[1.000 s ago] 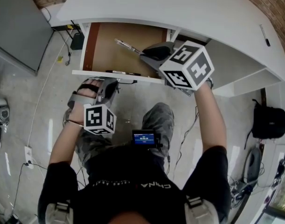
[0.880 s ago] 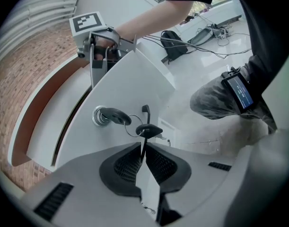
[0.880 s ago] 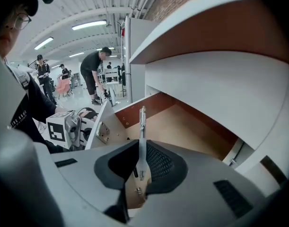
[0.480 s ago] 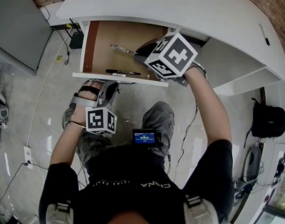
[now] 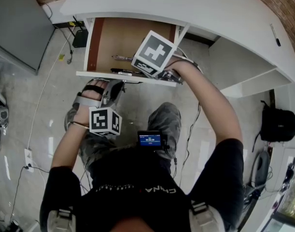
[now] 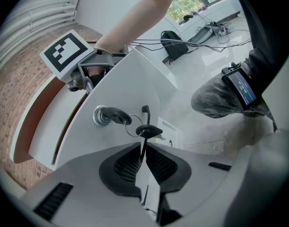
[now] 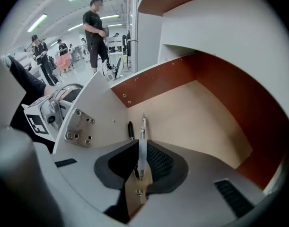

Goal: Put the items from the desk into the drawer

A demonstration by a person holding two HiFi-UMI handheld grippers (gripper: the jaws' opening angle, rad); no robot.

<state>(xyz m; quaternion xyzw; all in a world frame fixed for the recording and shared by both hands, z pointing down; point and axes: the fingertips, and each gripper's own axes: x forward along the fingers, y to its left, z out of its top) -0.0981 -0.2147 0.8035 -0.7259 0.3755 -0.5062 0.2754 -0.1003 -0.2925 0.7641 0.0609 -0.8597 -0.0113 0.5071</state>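
**Both claws clamped, right one inside the open drawer**

The right claw (image 7: 142,144) has its jaws together on a slim silver tool (image 7: 143,126), which runs forward between them and points out over the pale floor of the drawer (image 7: 196,112). Whether the tip touches the floor cannot be told. Just left of the tool, a black pen (image 7: 130,129) lies on the drawer floor close against the inside of the front panel.

In the head view the right claw's marker cube (image 5: 154,53) sits over the drawer's front right part, with the forearm reaching in from the lower right.

The left claw (image 6: 143,148) is closed on the blade of a black-headed key (image 6: 147,130). This key hangs on a ring from a second key (image 6: 112,115) that sits in the lock of the white drawer front (image 6: 135,74). In the head view the left claw is just below the drawer front, held low in front of the person's knees.

The drawer stands pulled out from under the curved white worktop (image 5: 195,6). Its side walls are reddish-brown.
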